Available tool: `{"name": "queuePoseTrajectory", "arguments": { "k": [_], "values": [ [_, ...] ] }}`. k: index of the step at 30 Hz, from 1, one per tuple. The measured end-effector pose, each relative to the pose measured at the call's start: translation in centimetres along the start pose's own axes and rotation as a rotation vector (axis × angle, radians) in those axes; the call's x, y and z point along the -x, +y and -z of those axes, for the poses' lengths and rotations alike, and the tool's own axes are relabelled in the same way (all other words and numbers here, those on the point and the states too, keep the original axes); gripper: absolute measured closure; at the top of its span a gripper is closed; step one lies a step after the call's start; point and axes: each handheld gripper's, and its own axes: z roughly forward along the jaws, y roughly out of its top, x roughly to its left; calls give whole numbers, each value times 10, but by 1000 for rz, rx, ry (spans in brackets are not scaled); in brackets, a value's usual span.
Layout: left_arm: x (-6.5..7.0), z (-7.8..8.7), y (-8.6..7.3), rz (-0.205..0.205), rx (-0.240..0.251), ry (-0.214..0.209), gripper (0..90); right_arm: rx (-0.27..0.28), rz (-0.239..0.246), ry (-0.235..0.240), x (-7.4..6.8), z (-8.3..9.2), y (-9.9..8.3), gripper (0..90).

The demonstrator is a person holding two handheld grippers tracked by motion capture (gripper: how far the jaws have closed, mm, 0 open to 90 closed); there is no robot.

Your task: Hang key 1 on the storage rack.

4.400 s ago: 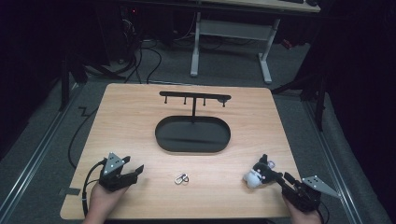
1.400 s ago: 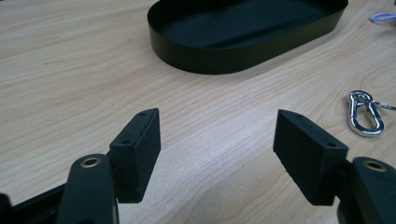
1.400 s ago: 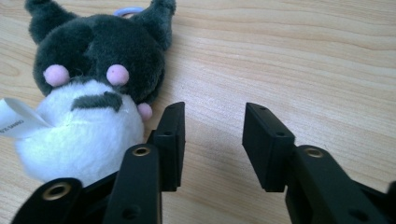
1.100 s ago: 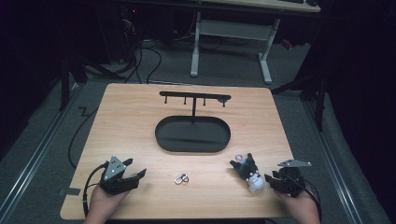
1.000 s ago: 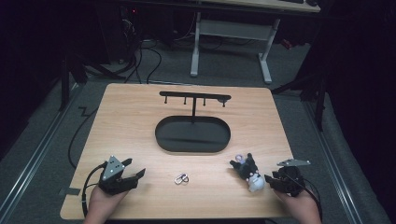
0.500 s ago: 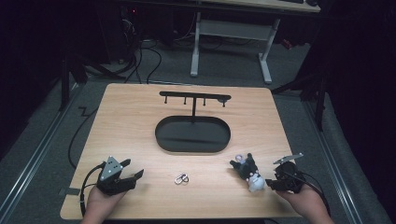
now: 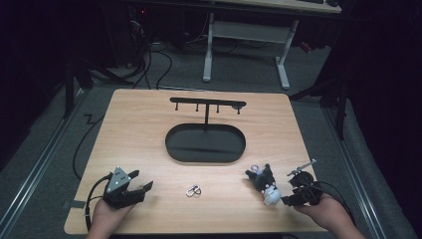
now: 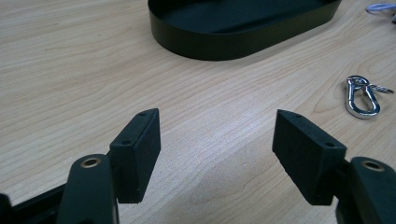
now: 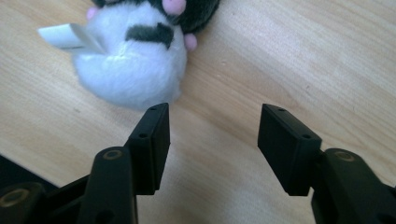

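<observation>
The right tool (image 7: 291, 191) rests at the near right corner of the light wooden tabletop (image 7: 149, 129). Its jaws have just been opening and stand spread with only bare wood between them. The small black-and-white plush toy (image 7: 265, 185) lies free just beside the jaws, near the tabletop's near edge. The left tool (image 7: 142, 188) sits at the near left corner, jaws spread and empty. A silver metal carabiner clip (image 7: 193, 190) lies between the two tools. The black oval tray (image 7: 205, 144) occupies the centre.
</observation>
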Motion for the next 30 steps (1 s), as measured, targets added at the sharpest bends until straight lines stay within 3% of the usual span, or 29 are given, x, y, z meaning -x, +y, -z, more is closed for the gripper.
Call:
{"name": "queuePoseTrajectory", "arguments": {
  "k": [4,5,11,18,25,29,30],
  "values": [
    [0,0,0,1,-1,-1,330,-2,2,15,-4,4,0,381],
    [0,0,0,2,-2,-2,330,-11,-4,37,-9,5,1,327],
    [0,-1,-1,-2,-5,-1,330,-11,20,64,-24,4,7,245],
    [-1,0,-1,-1,-6,-4,330,-19,36,77,-36,-4,21,222],
    [-3,1,-1,5,-3,-3,330,-34,35,57,-42,-17,33,217],
    [-4,1,-1,8,-1,0,330,-38,13,39,-41,-22,36,235],
    [-4,1,-1,8,0,0,330,-44,-17,40,-42,-22,36,245]
  ]
}}
